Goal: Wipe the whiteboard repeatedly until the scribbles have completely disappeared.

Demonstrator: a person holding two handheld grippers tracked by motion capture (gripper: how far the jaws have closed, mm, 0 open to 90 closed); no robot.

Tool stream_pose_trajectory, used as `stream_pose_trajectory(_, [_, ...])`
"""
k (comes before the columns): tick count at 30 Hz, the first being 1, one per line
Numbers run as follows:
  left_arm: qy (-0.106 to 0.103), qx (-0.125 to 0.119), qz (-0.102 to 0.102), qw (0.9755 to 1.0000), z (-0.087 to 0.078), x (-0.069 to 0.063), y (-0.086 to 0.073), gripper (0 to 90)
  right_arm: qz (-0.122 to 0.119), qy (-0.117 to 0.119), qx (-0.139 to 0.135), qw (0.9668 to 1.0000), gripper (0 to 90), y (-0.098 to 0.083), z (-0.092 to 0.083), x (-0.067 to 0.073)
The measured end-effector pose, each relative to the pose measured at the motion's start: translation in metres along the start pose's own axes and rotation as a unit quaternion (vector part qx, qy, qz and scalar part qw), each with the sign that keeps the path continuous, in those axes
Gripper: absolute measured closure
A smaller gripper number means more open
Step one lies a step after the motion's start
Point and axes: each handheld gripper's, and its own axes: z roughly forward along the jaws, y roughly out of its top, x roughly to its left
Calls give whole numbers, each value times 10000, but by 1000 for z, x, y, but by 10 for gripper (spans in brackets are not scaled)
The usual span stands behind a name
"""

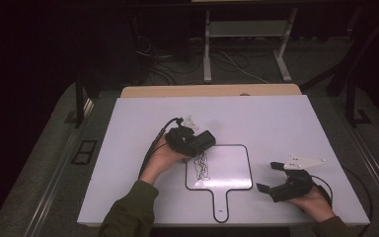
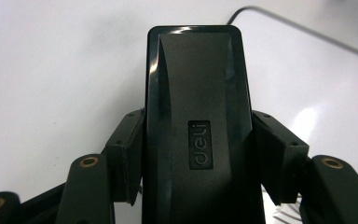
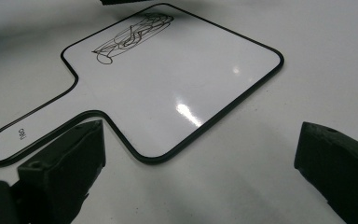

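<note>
Eraser: black rectangular plastic whiteboard eraser (image 2: 198,126), light, rigid, smooth-sided; take it across its long sides.
Left gripper (image 1: 190,140): clamped on the eraser, above the scribble (image 1: 201,166).
Right gripper (image 1: 274,178): jaws apart, empty.
Board: white paddle-shaped whiteboard (image 3: 177,88), flat on the white table (image 1: 286,123).

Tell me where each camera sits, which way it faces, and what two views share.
High view: above the table, looking forward and down; both forearms, left gripper, right gripper.
Left gripper view: looks along its jaws, shut on a black eraser.
Right gripper view: open jaws, facing the paddle whiteboard.
Shared: high and right views show the scribble.
</note>
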Motion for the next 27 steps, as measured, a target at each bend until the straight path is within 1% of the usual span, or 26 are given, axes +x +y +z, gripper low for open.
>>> stream_pose_trajectory(4, [6,77,-44,10000,7,0,-2,391,-4,10,-3,10000,7,0,0,0])
stream_pose_trajectory(8, [26,173,-44,9998,13,0,-3,390,-10,11,3,10000,7,0,0,0])
stream_pose_trajectory(10, [67,251,58,9996,16,0,-4,390,-2,13,14,10000,7,0,0,0])
stream_pose_trajectory(12, [62,318,28,9995,19,-1,-4,390,-10,14,19,10000,7,0,1,0])
stream_pose_trajectory(13, [79,352,75,9993,20,-1,-4,391,-11,15,21,10000,7,0,1,0])
stream_pose_trajectory(15, [90,414,7,9991,22,-3,-5,391,-20,16,21,10000,7,0,1,0])
stream_pose_trajectory(16, [88,397,-10,9992,22,-3,-5,391,-19,17,21,10000,7,0,1,0])
stream_pose_trajectory(18, [96,420,45,9991,22,-3,-5,391,-14,11,24,10000,7,0,1,0])
stream_pose_trajectory(20, [117,403,-19,9991,22,-4,-5,391,-17,9,22,10000,7,0,1,0])
stream_pose_trajectory(26, [132,409,92,9990,23,-8,-5,391,-14,9,22,10000,7,0,0,0])
stream_pose_trajectory(27, [130,393,78,9991,23,-9,-5,391,-5,17,20,10000,7,0,0,0])
